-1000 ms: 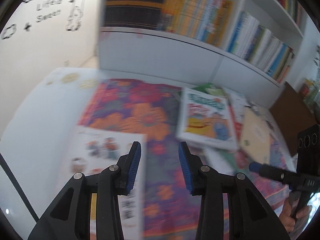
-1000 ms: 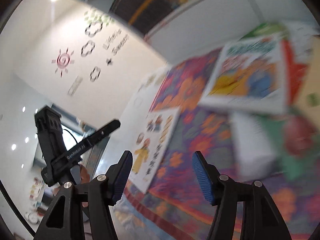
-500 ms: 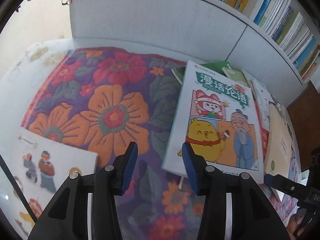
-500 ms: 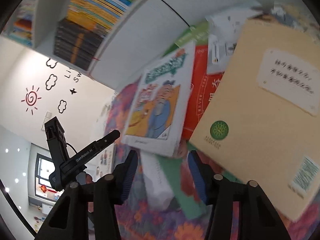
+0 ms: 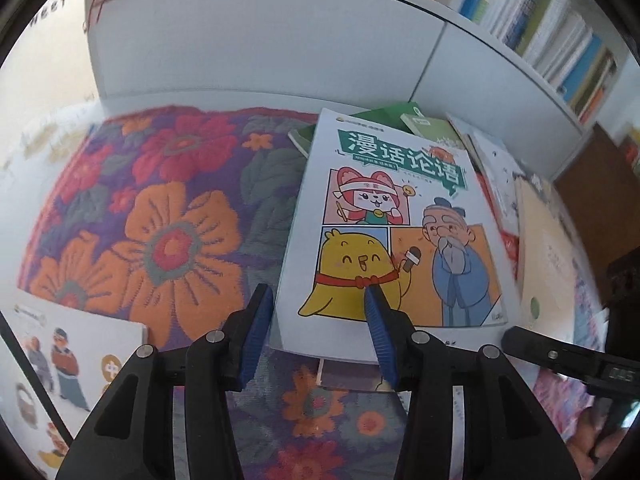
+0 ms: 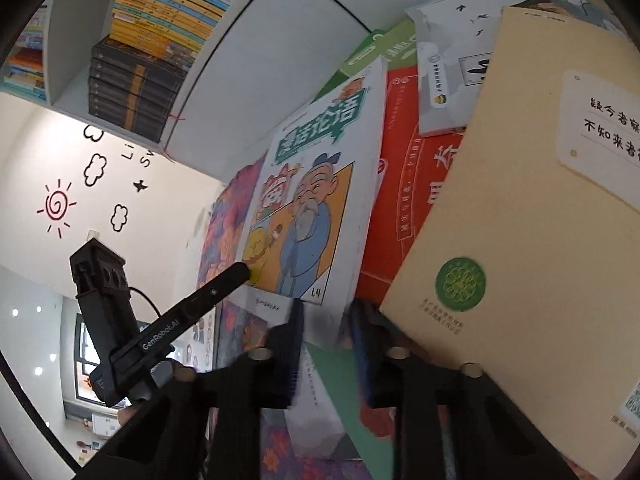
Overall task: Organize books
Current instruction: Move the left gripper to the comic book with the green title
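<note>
L gripper [image 5: 318,320] at comic book [image 5: 396,216] edge

Glossy paper comic book [image 5: 394,216] on a rough woven floral cloth [image 5: 168,216] — matt cream book [image 6: 532,240] beside.

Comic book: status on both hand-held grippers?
Left hand-held gripper open, straddling comic book near edge. Right hand-held gripper just closing around its corner; contact blurred. Tan book crowds right side.

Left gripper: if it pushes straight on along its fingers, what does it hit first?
Most likely the cartoon book. Its near edge lies across the gap of the left gripper, with the floral rug under the left-hand finger. Depth is hard to judge, so it may catch that edge or land on the cover.
</note>
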Tool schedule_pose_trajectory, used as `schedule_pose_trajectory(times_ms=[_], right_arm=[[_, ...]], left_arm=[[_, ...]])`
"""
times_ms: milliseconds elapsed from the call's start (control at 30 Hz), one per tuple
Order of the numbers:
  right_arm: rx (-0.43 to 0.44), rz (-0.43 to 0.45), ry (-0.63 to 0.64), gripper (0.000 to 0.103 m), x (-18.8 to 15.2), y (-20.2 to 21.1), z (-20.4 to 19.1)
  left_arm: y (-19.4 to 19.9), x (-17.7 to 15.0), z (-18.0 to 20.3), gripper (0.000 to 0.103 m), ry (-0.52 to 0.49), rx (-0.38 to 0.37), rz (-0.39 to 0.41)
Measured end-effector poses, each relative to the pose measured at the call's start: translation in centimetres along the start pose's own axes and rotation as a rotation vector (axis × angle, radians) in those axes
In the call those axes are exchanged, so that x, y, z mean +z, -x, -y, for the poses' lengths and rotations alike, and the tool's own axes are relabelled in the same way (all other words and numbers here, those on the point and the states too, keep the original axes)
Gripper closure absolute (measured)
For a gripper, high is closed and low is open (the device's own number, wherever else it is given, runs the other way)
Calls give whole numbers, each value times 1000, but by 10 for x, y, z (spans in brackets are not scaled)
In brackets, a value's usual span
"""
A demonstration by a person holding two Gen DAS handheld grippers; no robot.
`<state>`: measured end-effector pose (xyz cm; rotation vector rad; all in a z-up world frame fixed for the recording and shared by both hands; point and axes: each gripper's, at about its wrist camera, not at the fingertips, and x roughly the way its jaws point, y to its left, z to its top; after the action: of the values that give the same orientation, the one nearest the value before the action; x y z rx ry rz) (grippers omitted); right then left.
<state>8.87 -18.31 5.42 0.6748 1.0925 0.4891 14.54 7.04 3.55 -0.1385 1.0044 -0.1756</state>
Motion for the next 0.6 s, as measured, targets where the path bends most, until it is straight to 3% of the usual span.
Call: schedule_pose_trajectory(times_ms=[167,267,333,367,433,533,600], right_arm=[[-10,-6,85,100,-7,-2,-31],[13,19,129,102,-13,0,-55],[-36,53,181,102,-15,5,-68],[-66,71,178,102,-14,6,-67],[-105,68,88,101,-9,3,-52],[12,22,-78,97,-9,0,-18],[1,26,-162,90,-13,4,4]], left_arm=[[13,-3,-1,59,-4,-23,15],[30,-7,5,59,-41,-53,40],[38,-10,6,59,-41,-133,43],[40,-10,6,59,-34,-121,48],[41,-11,2,59,-29,-49,54],[38,-14,-12,59,-1,-43,30],[35,-17,-22,59,24,-34,19]])
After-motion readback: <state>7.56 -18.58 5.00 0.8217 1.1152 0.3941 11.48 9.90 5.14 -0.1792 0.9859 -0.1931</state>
